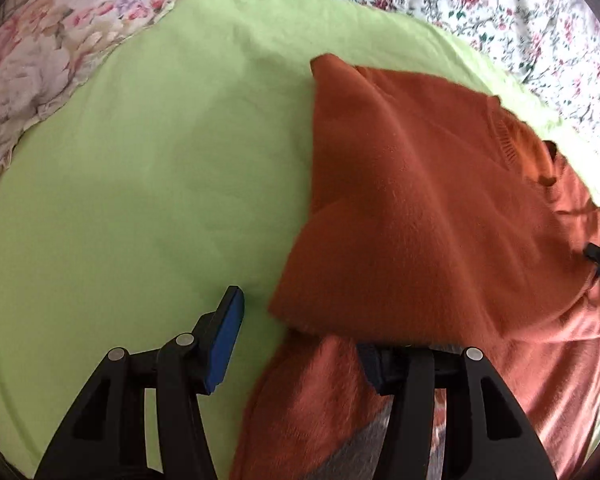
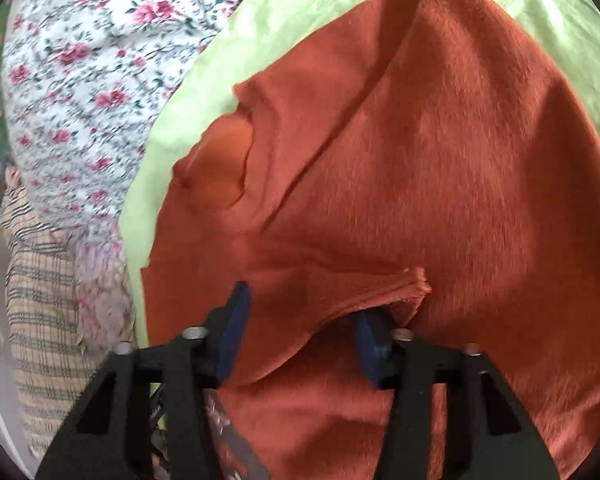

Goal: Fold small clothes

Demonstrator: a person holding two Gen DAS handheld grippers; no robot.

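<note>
Lying on a green sheet (image 1: pixel 140 168), an orange sweater (image 1: pixel 420 184) is seen in front of both claws, partly folded. The left claw (image 1: pixel 300 344) is spread apart and grips nothing; its left blue pad (image 1: pixel 226 344) sits over bare green sheet just beside the sweater's edge, while its right pad is hidden under the orange cloth. The right claw (image 2: pixel 300 336) is seen with its pads apart, and a fold of the sweater is draped between them, not squeezed. A flowered cover (image 2: pixel 80 80) is seen far past the sweater.

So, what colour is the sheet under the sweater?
Light green, plain. The sheet under the rust-orange sweater shows best in the left wrist view.
</note>
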